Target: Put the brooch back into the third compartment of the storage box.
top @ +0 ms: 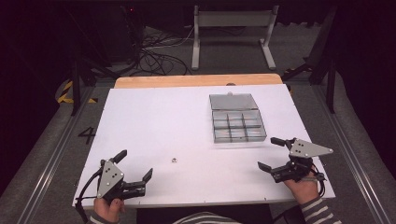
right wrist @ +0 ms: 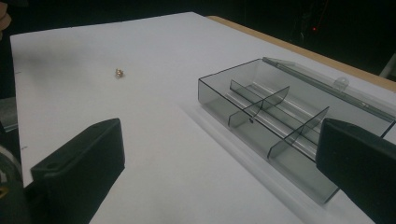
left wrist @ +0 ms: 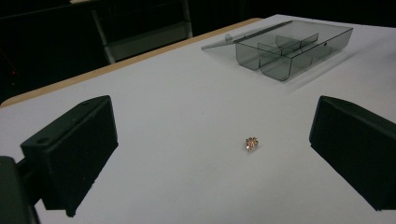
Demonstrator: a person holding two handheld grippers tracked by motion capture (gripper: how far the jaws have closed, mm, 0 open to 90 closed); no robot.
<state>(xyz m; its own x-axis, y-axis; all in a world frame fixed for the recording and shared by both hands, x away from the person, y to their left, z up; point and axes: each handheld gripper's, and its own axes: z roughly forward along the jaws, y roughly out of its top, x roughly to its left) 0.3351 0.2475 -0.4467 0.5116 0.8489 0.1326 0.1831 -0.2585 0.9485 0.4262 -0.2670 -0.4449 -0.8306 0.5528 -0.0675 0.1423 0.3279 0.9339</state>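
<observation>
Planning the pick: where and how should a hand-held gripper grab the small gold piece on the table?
Probably straight down, jaws closing across the body of the small gold piece. It is tiny, lies loose on the white table with nothing to hook under, so a side approach seems poor. The left hand-held gripper is open and nearest.

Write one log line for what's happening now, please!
left gripper: open, empty | right gripper: open, empty | small metal piece: on table | compartment box: lid open

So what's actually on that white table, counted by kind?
Handheld grippers: 2, the left gripper and the right gripper
Clear compartment box, lid open: 1
Small brass-coloured metal part: 1
Total: 4
</observation>
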